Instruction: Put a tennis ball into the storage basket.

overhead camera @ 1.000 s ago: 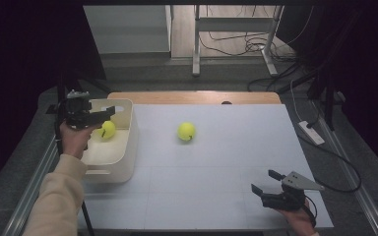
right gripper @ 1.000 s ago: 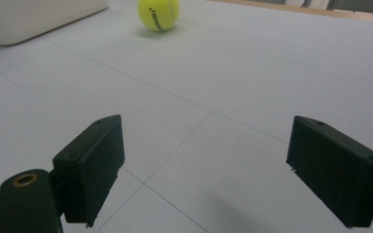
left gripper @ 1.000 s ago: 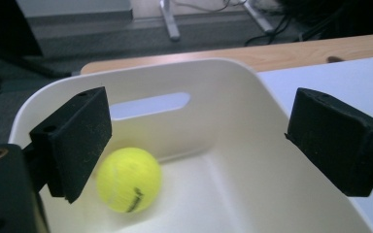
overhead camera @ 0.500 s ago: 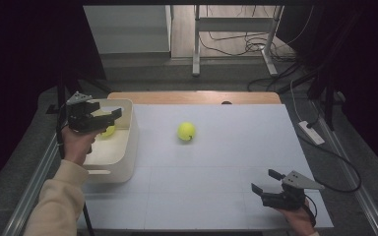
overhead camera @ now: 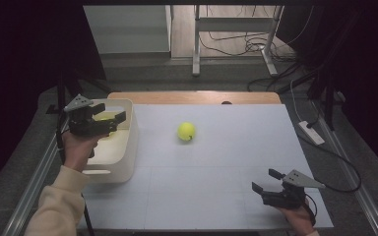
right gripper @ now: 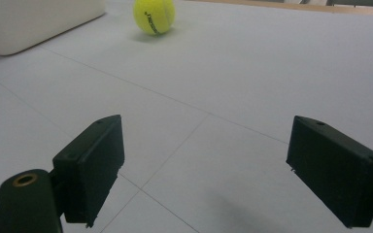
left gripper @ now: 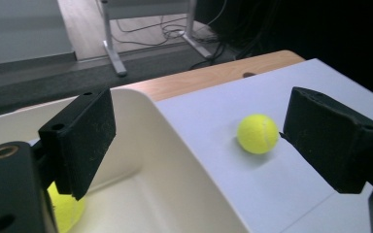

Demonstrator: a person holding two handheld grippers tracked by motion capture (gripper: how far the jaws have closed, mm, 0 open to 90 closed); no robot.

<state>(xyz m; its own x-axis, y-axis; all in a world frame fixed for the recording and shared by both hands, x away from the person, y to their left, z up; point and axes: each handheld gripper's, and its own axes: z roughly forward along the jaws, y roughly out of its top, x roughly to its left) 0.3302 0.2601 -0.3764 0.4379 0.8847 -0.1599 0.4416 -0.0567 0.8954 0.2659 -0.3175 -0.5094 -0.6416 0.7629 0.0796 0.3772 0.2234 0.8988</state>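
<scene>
The left gripper (overhead camera: pixel 112 119) hangs over the white bin (overhead camera: pixel 128 147), its jaws spread wide with nothing between them. Below it, inside the bin, a tennis ball (left gripper: pixel 68 208) lies on the bin floor, partly hidden behind the left-hand jaw in the left gripper view. Ahead of the jaws and past the bin's rim, a second tennis ball (overhead camera: pixel 186 131) sits on the white table (overhead camera: pixel 216 177), near the bin but clear of it. The right gripper (overhead camera: pixel 266 180) is held low over the near right part of the table, its jaws also wide apart and holding nothing. The ball on the table lies well ahead of it, far up and to the left in the right gripper view (right gripper: pixel 154 15).
</scene>
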